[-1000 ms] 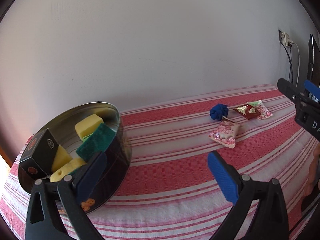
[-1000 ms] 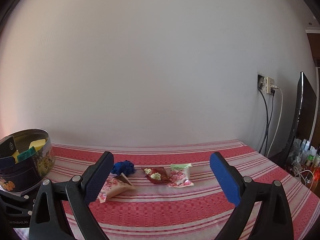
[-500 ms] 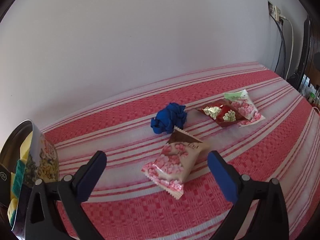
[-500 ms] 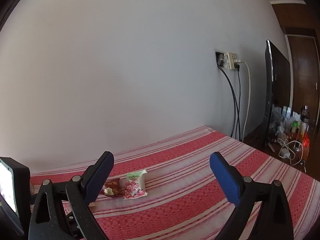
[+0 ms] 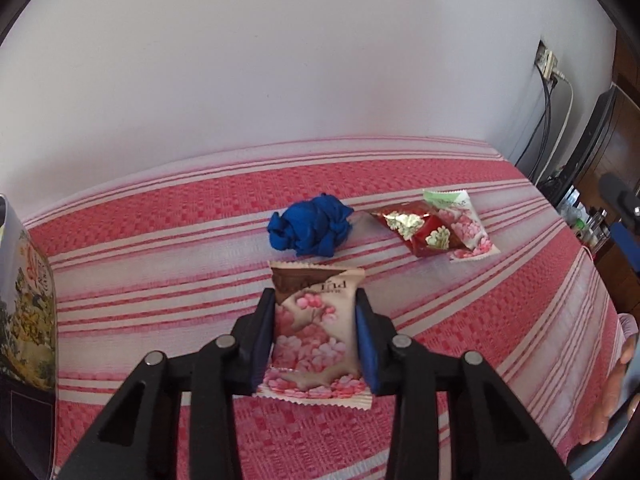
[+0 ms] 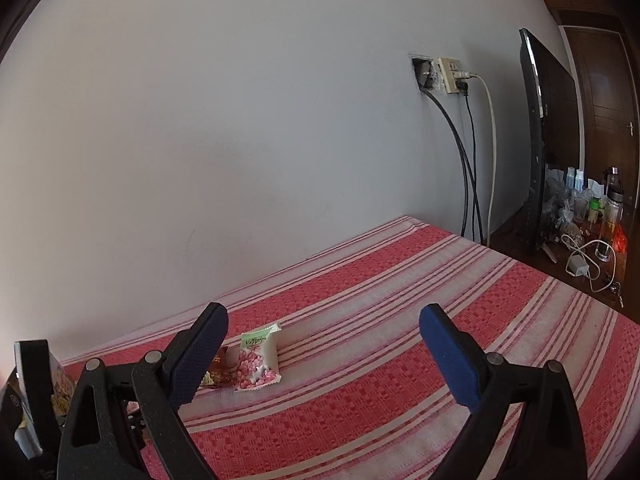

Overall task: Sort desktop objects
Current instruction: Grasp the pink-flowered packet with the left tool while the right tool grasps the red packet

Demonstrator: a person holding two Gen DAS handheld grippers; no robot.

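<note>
My left gripper (image 5: 316,308) is shut on a pink flowered snack packet (image 5: 316,336) that lies on the red striped cloth. Just beyond it sits a crumpled blue cloth (image 5: 310,230). To its right lie a red snack packet (image 5: 416,232) and a green-and-pink packet (image 5: 460,220), overlapping. My right gripper (image 6: 320,344) is open and empty above the cloth; the green-and-pink packet (image 6: 258,360) and the red packet (image 6: 218,372) show by its left finger.
A decorated round tin (image 5: 28,312) stands at the far left edge. A white wall runs behind the table. Off the right edge are a socket with cables (image 6: 452,80), a dark screen (image 6: 540,140) and a cluttered side table (image 6: 588,216).
My left gripper swung from the tin to the packets, came down and closed on the pink flowered packet. My right gripper turned to the right, away from the tin.
</note>
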